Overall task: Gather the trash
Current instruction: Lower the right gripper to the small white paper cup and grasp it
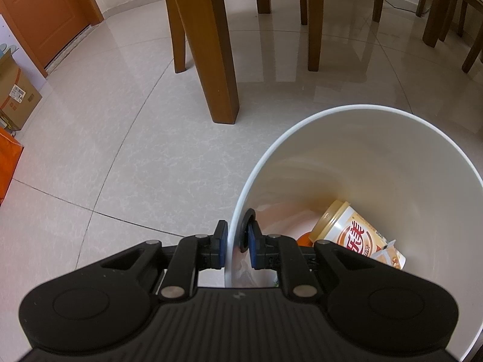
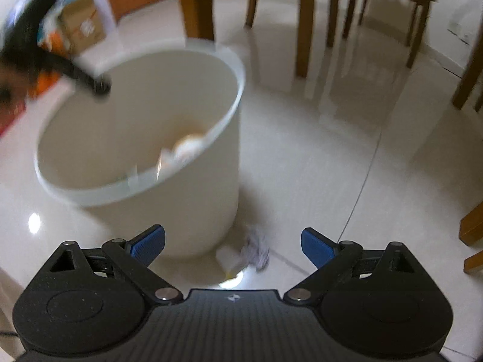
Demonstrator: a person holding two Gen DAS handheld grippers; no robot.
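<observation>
Left gripper: the black two-finger left gripper (image 1: 237, 249) with blue pads is clamped on the near rim of the bin, one finger outside the wall and one inside, the thin wall pinched between the pads.
Bin: a tall white round plastic waste bin (image 1: 377, 150) stands on the floor; in the right wrist view the same bin (image 2: 187, 211) appears blurred, its rim tilted toward the camera.
Bin contents: a cream and gold paper drink cup with red lettering (image 1: 350, 235) lies on its side at the bottom, lid end pointing away from the camera; beside it lie a torn packet and something orange, partly hidden by the gripper.
Right gripper: the black right gripper (image 2: 232, 246) with blue pads hangs above the floor with its jaws spread wide and nothing between them.
Loose trash: a crumpled white paper wad (image 2: 256, 252) lies on the floor just beside the base of the bin, with a flat pale scrap (image 2: 228, 256) touching it; both sit between the spread fingers in the right wrist view.
Floor: glossy beige tiles (image 1: 126, 138) with thin dark joints.
Surroundings: brown wooden chair and table legs (image 1: 217, 60) stand beyond the bin; cardboard boxes (image 1: 18, 96) sit near an orange door (image 1: 48, 15).
</observation>
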